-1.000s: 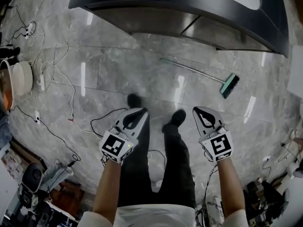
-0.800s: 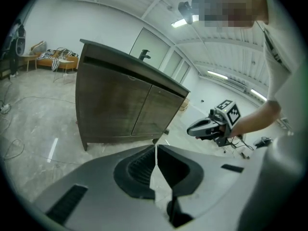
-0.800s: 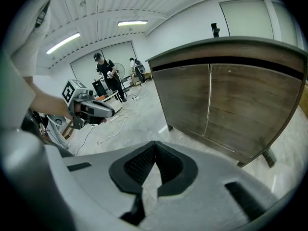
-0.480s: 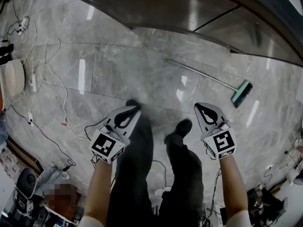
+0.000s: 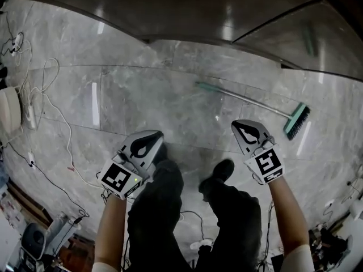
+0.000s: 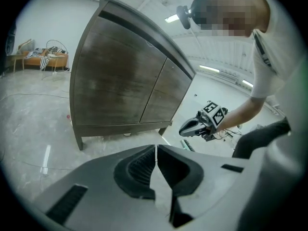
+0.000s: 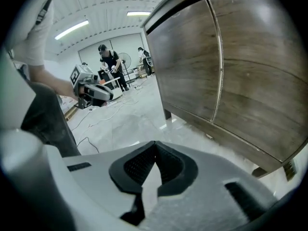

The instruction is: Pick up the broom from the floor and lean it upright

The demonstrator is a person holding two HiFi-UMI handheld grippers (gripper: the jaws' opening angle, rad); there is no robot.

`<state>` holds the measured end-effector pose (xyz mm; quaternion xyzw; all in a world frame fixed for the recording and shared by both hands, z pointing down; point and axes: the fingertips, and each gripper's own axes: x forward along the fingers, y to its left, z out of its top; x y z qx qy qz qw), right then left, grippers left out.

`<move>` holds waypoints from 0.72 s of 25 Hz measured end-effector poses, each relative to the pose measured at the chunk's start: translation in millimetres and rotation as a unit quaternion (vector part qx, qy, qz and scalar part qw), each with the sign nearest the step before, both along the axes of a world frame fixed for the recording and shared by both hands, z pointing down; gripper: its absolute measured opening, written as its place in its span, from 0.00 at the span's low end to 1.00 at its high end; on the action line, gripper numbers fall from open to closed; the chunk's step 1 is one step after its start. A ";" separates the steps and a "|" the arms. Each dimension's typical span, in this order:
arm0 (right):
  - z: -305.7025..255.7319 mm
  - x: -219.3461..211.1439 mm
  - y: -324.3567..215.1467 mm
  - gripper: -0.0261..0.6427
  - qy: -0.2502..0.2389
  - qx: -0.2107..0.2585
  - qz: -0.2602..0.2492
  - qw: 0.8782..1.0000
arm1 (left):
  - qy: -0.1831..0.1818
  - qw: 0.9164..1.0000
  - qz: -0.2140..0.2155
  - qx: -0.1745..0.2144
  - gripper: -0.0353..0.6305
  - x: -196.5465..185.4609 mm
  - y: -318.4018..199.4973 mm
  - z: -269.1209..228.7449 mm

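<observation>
The broom (image 5: 252, 100) lies flat on the grey marble floor, its thin handle running from upper left to its green brush head (image 5: 297, 121) at the right. My right gripper (image 5: 243, 127) hangs shut and empty above the floor, a short way below the handle's middle. My left gripper (image 5: 148, 141) is shut and empty too, further left over the person's leg. In the left gripper view the jaws (image 6: 155, 150) meet, and the right gripper (image 6: 199, 124) and a bit of the brush head (image 6: 187, 145) show beyond. The right gripper view shows closed jaws (image 7: 154, 147) facing the cabinet.
A dark wooden cabinet (image 5: 187, 10) on short legs stands just beyond the broom. Cables (image 5: 42, 103) trail over the floor at the left, with clutter at both lower corners. The person's dark trousers and shoes (image 5: 218, 171) are between my grippers. People stand far off (image 7: 111, 61).
The head view has sunk closer to the floor and both grippers have come down with it. The broom now lies nearer the right gripper. Both grippers stay shut.
</observation>
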<state>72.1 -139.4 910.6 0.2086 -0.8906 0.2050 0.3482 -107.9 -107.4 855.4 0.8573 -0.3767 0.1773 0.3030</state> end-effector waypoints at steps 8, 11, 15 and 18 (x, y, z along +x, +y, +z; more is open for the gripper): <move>85.1 4.8 -19.5 0.04 -0.003 0.019 -0.043 0.999 | 0.002 0.998 0.061 0.002 0.07 14.8 -8.4 80.4; 117.8 5.9 -27.3 0.04 0.000 0.034 -0.068 0.997 | 0.007 0.997 0.074 0.014 0.07 20.2 -19.4 108.4; 158.4 11.0 -31.7 0.04 0.010 0.044 -0.087 0.995 | 0.030 0.995 0.088 0.024 0.07 28.4 -31.4 131.9; 181.8 13.7 -34.5 0.05 0.007 0.044 -0.089 0.995 | 0.037 0.994 0.101 0.022 0.07 36.0 -33.2 145.4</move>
